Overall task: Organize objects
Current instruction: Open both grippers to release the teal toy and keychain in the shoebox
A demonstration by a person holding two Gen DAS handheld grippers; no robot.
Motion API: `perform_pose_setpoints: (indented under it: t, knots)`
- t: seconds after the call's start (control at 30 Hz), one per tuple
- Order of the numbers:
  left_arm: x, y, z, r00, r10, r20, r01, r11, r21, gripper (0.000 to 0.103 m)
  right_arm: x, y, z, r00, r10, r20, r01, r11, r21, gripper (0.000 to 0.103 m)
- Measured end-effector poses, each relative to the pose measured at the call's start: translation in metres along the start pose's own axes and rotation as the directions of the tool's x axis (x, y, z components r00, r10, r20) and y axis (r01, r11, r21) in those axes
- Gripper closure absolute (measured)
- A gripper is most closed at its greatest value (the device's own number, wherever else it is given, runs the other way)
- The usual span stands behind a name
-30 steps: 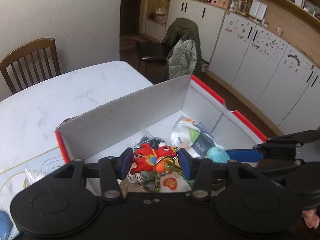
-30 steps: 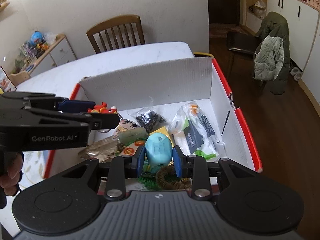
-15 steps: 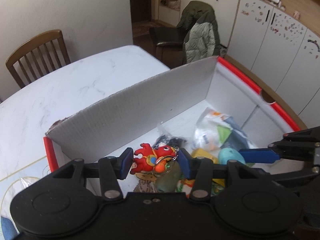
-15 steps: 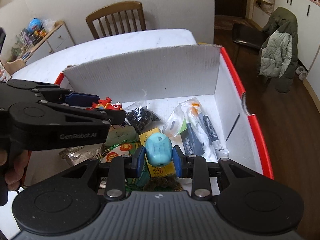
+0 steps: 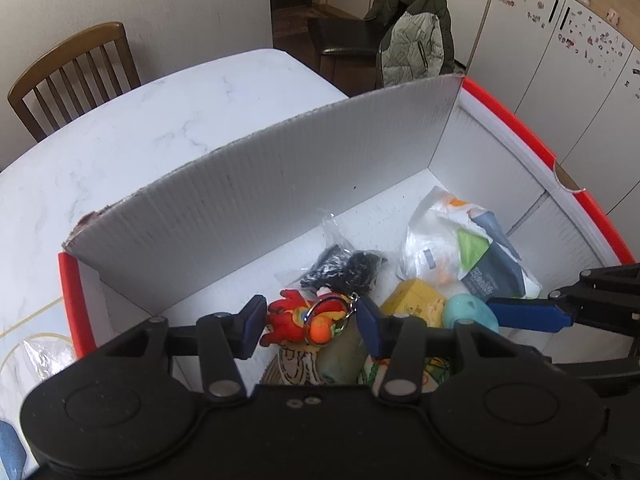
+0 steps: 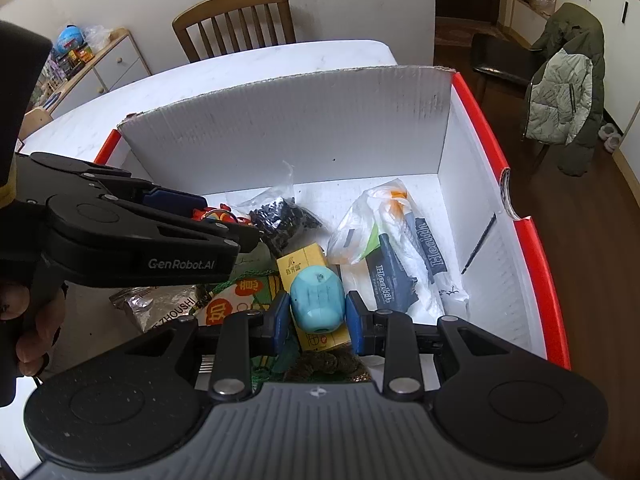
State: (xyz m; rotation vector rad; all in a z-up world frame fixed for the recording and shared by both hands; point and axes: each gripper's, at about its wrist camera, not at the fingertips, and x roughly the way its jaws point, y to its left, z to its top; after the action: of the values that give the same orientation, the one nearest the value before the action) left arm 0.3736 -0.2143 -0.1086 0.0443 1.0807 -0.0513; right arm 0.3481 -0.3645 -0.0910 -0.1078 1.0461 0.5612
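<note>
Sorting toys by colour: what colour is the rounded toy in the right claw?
Light turquoise blue toy; the right wrist view shows it best.

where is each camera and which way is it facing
Left wrist: on the left gripper, looking along its fingers down into the box; it holds a red keychain; the right gripper enters at right.
Right wrist: on the right gripper, facing the same box; it holds a blue toy; the left gripper and a hand show at left.
Shared: box, both toys, chair, table.
</note>
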Motion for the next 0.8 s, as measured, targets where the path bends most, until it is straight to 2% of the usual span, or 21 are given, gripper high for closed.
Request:
perform_pose_setpoints:
  t: [0.37, 0.6, 0.67, 0.73, 0.8]
  knots:
    - [0.003, -0.003, 0.001, 1.0, -0.003, -0.021, 0.003, 1.0, 0.013, 0.053, -0.001, 0.002, 0.0, 1.0, 0.005, -0.003, -0.005, 1.0, -0.011, 0.073]
    - [-0.003, -0.009, -0.001, 1.0, -0.007, 0.011, 0.007, 0.999, 0.031, 0.039, -0.011, 0.003, -0.003, 1.0, 0.012, 0.005, -0.012, 1.0, -0.011, 0.072]
    - [-0.007, -0.01, -0.002, 1.0, -0.009, 0.026, 0.008, 0.999, 0.032, 0.038, -0.014, 0.003, -0.004, 1.0, 0.011, 0.006, -0.011, 1.0, -0.009, 0.067]
    - [-0.011, -0.01, -0.002, 0.999, -0.023, 0.036, 0.022, 0.999, 0.026, 0.035, -0.019, 0.003, -0.006, 1.0, 0.006, 0.016, -0.006, 1.0, -0.006, 0.055]
    - [-0.018, -0.01, -0.003, 0.998, -0.036, 0.053, 0.035, 0.999, 0.023, 0.031, -0.025, 0.002, -0.007, 1.0, 0.014, 0.023, -0.014, 1.0, 0.001, 0.055]
